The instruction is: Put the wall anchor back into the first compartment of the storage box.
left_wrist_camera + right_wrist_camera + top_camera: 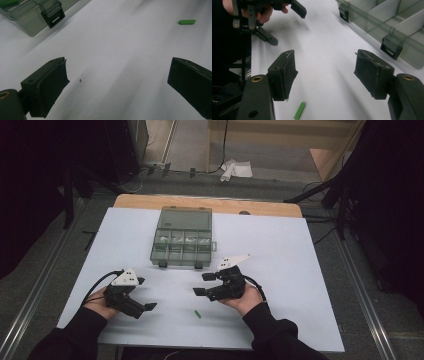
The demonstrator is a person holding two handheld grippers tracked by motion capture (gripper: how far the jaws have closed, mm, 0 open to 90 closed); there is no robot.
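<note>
**Both grippers gaping over a small green piece**

Right gripper [202, 284] hangs low over the white table [300, 270], jaws spread wide, nothing between them. The green piece [198, 314] lies flat on the sheet just below its jaws, untouched. Left gripper [145, 294] sits well apart to the left, jaws wide and empty too. Behind both, the clear compartment box [182, 239] stands with its lid up.

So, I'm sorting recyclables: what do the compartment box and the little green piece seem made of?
The compartment box: likely clear, smoke-tinted hard plastic, since its dividers show through the glossy walls. The green piece: probably matte moulded plastic, uniform in colour, too small to be sure.
</note>
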